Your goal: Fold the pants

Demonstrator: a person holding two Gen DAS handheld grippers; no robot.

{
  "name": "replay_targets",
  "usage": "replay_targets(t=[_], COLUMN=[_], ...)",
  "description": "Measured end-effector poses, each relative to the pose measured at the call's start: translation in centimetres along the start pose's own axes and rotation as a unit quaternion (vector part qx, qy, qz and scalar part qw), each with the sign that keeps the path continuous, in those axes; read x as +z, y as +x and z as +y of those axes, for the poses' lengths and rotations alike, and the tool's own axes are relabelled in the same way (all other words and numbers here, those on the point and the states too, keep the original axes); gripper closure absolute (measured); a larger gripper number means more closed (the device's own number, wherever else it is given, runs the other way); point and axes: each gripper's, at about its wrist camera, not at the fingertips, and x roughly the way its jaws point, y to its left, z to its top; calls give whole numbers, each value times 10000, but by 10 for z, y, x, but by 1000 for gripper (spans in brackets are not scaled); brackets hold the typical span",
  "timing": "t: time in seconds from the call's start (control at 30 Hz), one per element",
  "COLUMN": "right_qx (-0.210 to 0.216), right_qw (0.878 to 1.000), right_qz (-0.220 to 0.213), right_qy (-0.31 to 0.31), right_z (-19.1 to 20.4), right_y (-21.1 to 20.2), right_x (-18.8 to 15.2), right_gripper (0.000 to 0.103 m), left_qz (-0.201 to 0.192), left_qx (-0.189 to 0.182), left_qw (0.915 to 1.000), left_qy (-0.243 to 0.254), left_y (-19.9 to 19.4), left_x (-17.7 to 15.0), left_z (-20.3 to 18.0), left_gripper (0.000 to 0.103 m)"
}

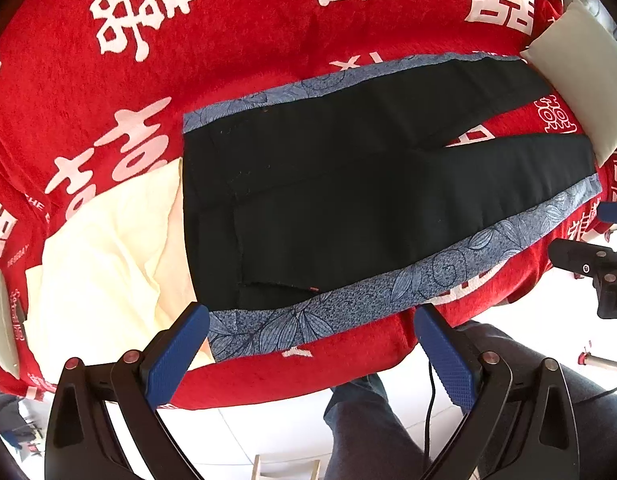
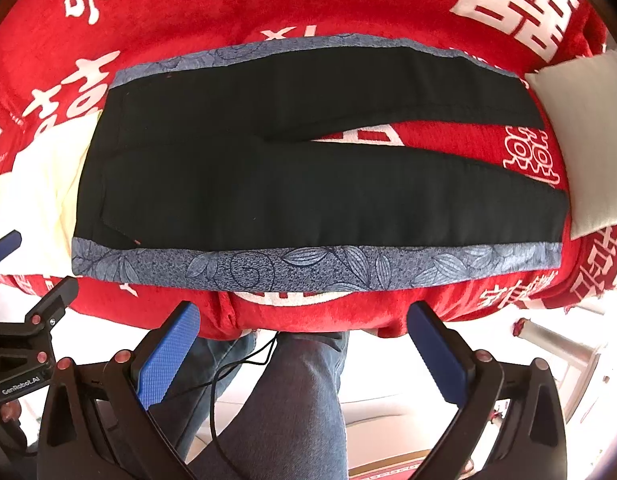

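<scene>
A: Grippers first, nearest item. Left gripper [image 1: 308,356], black frame with blue ribbed pads: jaws spread wide, holding nothing, hovering at 6 o'clock just short of the pants' waist corner. Right gripper [image 2: 304,352], same build: jaws likewise apart and empty, off the near edge of the bed.

B: Below them?

A: Person's legs in blue jeans [image 2: 292,400], with a thin black cable [image 2: 228,376] hanging alongside.

B: Next out?

A: Red plush bedspread with white characters [image 1: 228,20]. On it, the black pants with blue floral side stripes [image 1: 348,208], laid flat and unfolded, waist at 9 o'clock, legs running to 3 o'clock and parted in a V. Cream cloth [image 1: 108,248] tucked under the waist end. White pillow [image 1: 584,80] touching the cuffs at 2 o'clock.

B: Risks?

A: Probably that a pinch at the waist catches the cream cloth too and drags it along. The splayed legs could also fold unevenly, and the plush may grip the fabric and bunch it.
</scene>
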Motion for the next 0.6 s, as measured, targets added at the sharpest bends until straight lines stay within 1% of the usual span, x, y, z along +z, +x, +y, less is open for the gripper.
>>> replay_targets(t=[0.1, 0.23, 0.3, 0.43, 0.5, 0.6], right_qx=[20, -104, -200, -186, -215, -212], right_qw=[9999, 9996, 9993, 9991, 9990, 9992], right_qz=[4, -63, -105, -130, -129, -98], right_qy=[146, 263, 282, 368, 371, 333], right_z=[1, 7, 10, 13, 14, 14], right_y=[2, 5, 6, 11, 12, 15], right_x=[-1, 1, 1, -1, -3, -7], right_gripper=[0, 0, 0, 0, 0, 0], left_qz=[-12, -114, -110, -101, -92, -91], left_qx=[-98, -174, -201, -183, -203, -248], left_qw=[9999, 9998, 9997, 9997, 9997, 9996], left_qy=[-46, -12, 21, 130, 80, -139], left_y=[2, 4, 7, 10, 10, 11], left_x=[-2, -4, -5, -9, -11, -13], left_z=[6, 13, 16, 17, 18, 19], left_gripper=[0, 0, 0, 0, 0, 0])
